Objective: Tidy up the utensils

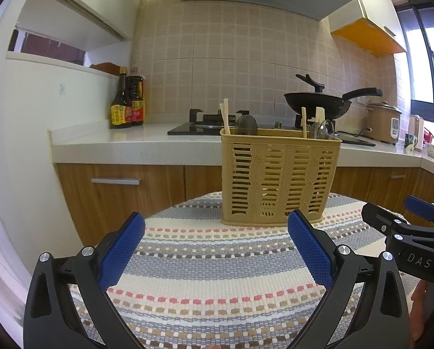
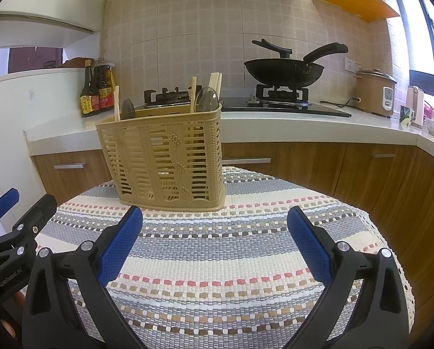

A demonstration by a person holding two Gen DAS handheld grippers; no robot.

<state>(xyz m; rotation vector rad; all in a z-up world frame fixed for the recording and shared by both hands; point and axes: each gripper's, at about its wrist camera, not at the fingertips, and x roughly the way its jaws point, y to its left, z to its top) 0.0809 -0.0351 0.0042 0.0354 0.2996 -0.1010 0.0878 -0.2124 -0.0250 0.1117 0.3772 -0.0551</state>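
Observation:
A tan plastic utensil basket (image 1: 278, 174) stands upright on a striped woven mat (image 1: 217, 261). It holds wooden chopsticks (image 1: 225, 116) and clear spoons (image 1: 323, 130), standing up. My left gripper (image 1: 217, 226) is open and empty, low over the mat, a short way in front of the basket. The basket also shows in the right wrist view (image 2: 164, 157), ahead and to the left, with chopsticks (image 2: 215, 83) and a spoon (image 2: 206, 99) in it. My right gripper (image 2: 215, 224) is open and empty over the mat (image 2: 217, 261).
Behind the mat runs a white kitchen counter (image 1: 129, 142) with a gas hob, a black wok (image 1: 318, 101), sauce bottles (image 1: 126, 101) and a rice cooker (image 1: 384, 122). Wooden cabinets (image 2: 304, 165) stand below. The right gripper's body (image 1: 414, 241) shows at the left view's right edge.

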